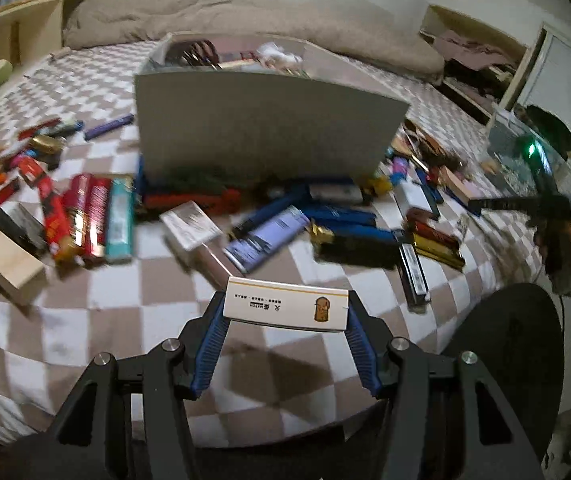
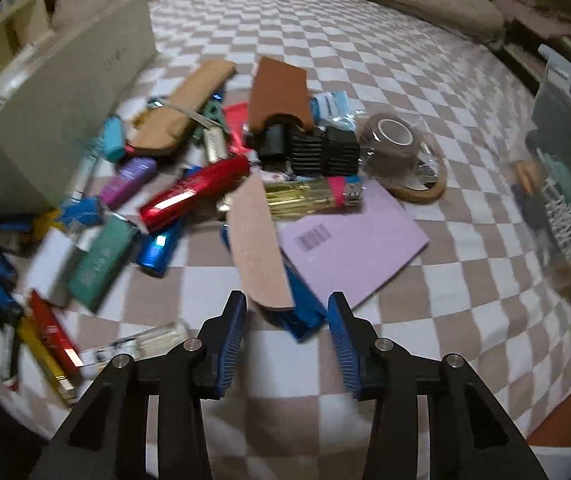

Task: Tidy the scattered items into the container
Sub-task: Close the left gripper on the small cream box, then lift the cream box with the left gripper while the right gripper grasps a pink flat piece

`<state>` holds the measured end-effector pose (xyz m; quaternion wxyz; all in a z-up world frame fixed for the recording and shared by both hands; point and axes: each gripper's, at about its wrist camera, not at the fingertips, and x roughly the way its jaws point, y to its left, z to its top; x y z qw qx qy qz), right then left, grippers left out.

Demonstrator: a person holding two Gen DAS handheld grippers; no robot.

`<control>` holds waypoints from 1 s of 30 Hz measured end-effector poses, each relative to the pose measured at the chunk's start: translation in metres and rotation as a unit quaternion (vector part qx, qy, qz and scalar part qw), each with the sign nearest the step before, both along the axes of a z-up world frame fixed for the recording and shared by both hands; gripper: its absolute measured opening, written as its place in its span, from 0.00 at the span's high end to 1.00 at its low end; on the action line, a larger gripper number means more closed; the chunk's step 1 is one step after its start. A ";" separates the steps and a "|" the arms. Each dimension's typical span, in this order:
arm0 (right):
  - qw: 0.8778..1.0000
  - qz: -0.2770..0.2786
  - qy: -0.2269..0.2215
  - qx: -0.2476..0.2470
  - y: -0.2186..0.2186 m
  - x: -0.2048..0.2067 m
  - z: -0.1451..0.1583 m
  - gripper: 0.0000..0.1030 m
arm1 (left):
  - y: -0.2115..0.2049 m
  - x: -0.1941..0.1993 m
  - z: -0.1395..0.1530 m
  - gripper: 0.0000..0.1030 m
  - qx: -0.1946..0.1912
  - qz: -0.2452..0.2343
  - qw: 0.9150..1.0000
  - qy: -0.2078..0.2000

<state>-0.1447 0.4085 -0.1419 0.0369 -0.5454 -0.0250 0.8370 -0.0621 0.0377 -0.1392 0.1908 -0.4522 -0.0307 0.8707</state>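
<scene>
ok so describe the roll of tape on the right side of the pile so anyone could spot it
On the checkered bedspread, look to the right edge of the cluttered pile, just past the ribbed black blocks. The tape roll is brownish with a hollow core, lying in clear plastic wrap. It is the only round item there; its neighbours are flat or boxy.

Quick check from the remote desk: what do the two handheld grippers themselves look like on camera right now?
Both match: the left gripper and right gripper have black angular linkage arms with round silver pivot bolts, ending in blue ribbed finger pads. In the left view, the right unit shows a green light, held by a bare forearm.
</scene>
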 end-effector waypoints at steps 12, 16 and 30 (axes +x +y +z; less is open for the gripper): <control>0.998 0.058 0.008 0.040 -0.031 -0.040 -0.010 0.58 | -0.002 0.004 -0.003 0.45 0.014 0.008 1.000 -0.010; 0.996 0.064 0.004 0.059 -0.034 -0.036 -0.017 0.75 | -0.004 0.005 -0.003 0.45 0.017 0.014 1.000 -0.010; 0.994 0.101 0.045 0.020 -0.066 0.016 0.027 0.75 | -0.009 0.009 0.006 0.45 0.023 0.030 0.999 -0.007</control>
